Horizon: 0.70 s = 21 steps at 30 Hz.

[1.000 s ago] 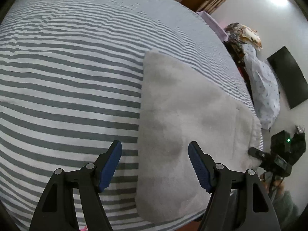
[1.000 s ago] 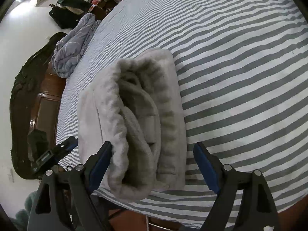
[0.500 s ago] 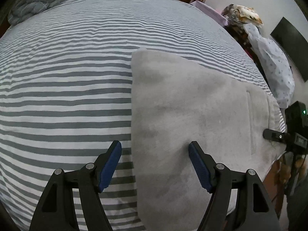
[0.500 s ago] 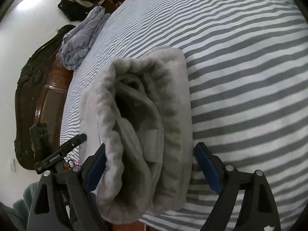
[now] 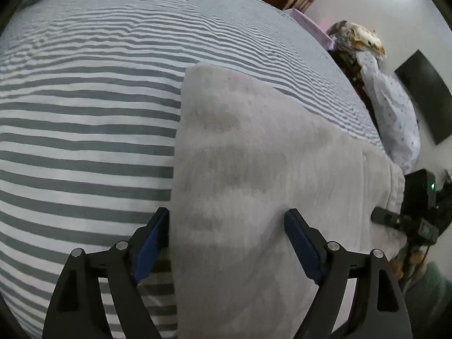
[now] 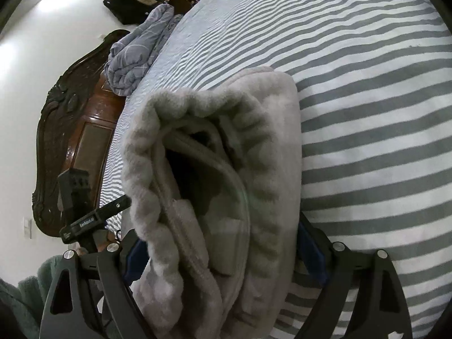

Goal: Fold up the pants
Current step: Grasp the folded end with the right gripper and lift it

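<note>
The light grey fleece pants lie folded on the striped bed. In the left wrist view my left gripper is open, its blue pads astride the near folded edge, the left pad beside the fabric's edge. In the right wrist view the pants show their open waistband end with stacked layers. My right gripper is open, its jaws astride this thick end, the fabric filling the gap and partly hiding both pads. The other gripper shows in each view, on the far side of the pants.
The grey and white striped bedsheet spreads around. A crumpled blue-grey blanket lies by the dark wooden headboard. A pile of clothes and a black screen stand beyond the bed edge.
Both grippers have moved in closer to the pants, so each end now sits between the open jaws. The right gripper has pushed further over the waistband end.
</note>
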{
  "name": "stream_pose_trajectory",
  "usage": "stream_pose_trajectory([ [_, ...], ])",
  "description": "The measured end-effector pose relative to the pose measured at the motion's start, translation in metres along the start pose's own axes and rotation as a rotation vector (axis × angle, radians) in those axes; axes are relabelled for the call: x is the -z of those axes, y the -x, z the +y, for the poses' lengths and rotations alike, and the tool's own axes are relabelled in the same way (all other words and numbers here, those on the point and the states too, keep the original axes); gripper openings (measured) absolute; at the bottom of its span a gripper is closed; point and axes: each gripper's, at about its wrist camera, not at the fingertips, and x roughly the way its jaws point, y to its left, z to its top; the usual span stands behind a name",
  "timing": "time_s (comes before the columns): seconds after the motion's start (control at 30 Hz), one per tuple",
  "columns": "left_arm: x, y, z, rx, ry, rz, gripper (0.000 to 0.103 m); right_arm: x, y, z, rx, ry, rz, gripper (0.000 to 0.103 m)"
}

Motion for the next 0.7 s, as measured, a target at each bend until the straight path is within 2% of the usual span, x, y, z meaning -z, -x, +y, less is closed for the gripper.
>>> stream_pose_trajectory([
  [0.2, -0.008, -0.008, -0.001, 0.028, -0.004, -0.002, 0.084, -0.009, -0.007, 0.0, -0.024, 0.011, 0.016, 0.089],
  [0.27, -0.008, -0.008, -0.001, 0.043, -0.007, -0.01, 0.081, -0.01, -0.007, -0.001, -0.027, 0.012, 0.01, 0.087],
  [0.3, -0.008, -0.008, -0.002, 0.049, -0.012, -0.016, 0.076, -0.008, -0.006, -0.001, -0.029, 0.014, 0.004, 0.086],
  [0.43, -0.007, -0.001, -0.004, 0.044, -0.02, -0.058, 0.056, -0.007, -0.002, -0.005, -0.047, -0.008, -0.013, 0.068],
  [0.53, -0.009, 0.005, -0.007, 0.039, -0.009, -0.078, 0.042, -0.007, 0.002, 0.007, -0.008, 0.016, -0.025, 0.058],
  [0.7, -0.012, 0.01, -0.015, 0.021, -0.026, -0.093, 0.035, -0.008, 0.004, 0.02, 0.038, 0.027, -0.035, 0.053],
])
